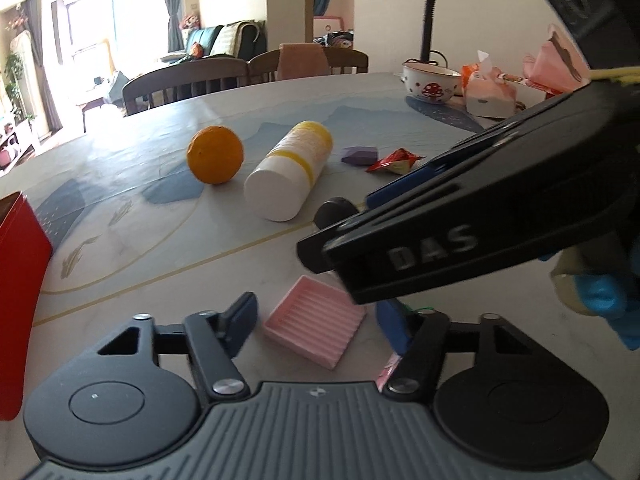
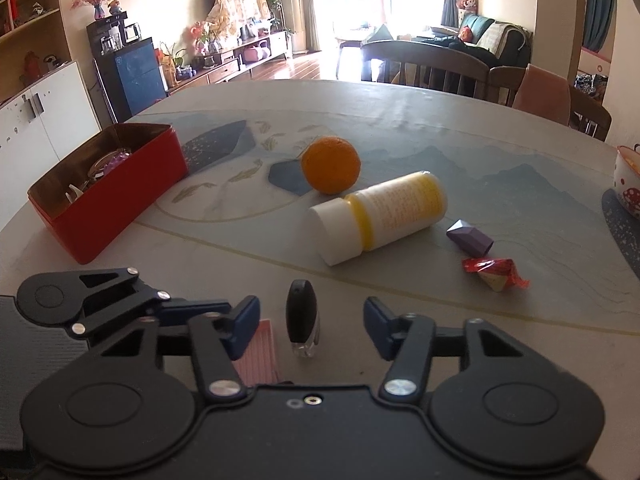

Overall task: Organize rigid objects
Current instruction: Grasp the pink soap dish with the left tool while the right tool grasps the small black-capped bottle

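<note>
Nearest the right wrist camera, a small black-capped bottle [image 2: 302, 325] is seen lying on the table [image 2: 440, 128], framed between the fingers of the right tongs [image 2: 311, 322]. Its long axis runs along the pointing line of the tongs, cap away and clear base toward the camera. Clear gaps are left on both sides, so the right tongs are judged partly open with nothing gripped.

In the left wrist view a pink ribbed tray [image 1: 316, 330] lies flat between the fingers of the left tongs [image 1: 320, 326], slightly skewed; the left tongs are likewise partly open, and no pad is seen pressing on it.

The red box [image 2: 116, 196], apparently the destination, lies ahead and to the left of both. Further off, an orange [image 2: 331, 165], a white and yellow bottle [image 2: 380, 216], a purple block [image 2: 470, 237] and a red wrapped sweet [image 2: 494, 276] are left on the table.
</note>
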A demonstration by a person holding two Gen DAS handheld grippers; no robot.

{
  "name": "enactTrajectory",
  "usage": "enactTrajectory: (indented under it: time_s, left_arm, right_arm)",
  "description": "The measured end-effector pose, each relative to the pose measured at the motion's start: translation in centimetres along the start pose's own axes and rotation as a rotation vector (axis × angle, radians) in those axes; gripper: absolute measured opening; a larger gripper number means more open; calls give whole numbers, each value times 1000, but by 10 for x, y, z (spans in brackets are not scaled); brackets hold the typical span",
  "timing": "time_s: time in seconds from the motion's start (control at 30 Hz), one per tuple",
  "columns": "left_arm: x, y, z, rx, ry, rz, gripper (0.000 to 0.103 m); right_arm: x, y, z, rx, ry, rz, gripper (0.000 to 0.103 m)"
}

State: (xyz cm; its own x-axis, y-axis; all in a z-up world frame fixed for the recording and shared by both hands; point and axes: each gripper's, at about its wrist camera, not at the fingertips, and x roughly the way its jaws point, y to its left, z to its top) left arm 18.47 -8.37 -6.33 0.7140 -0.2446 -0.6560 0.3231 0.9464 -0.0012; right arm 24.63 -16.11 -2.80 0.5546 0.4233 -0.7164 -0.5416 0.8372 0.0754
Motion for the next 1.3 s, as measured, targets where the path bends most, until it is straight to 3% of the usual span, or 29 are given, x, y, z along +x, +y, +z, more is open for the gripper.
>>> enactTrajectory:
  time_s: [0.17,0.33,0.83,1.3]
  left_arm:
    - [0,-2,1,-2,-3,5,54]
    - [-1,-2,0,-9,-9,13,54]
    - [-10,29,0,-113,-8,31,53]
    - [-51,68,12,-189,-42,91,53]
  right_arm:
    - [2,1,-2,1,8,17,41]
    - [-1,-1,-3,13,-8,22,15]
    - [-17,-6,1,21,-45,9,14]
    - [-30,18,17,-53,-65,16,15]
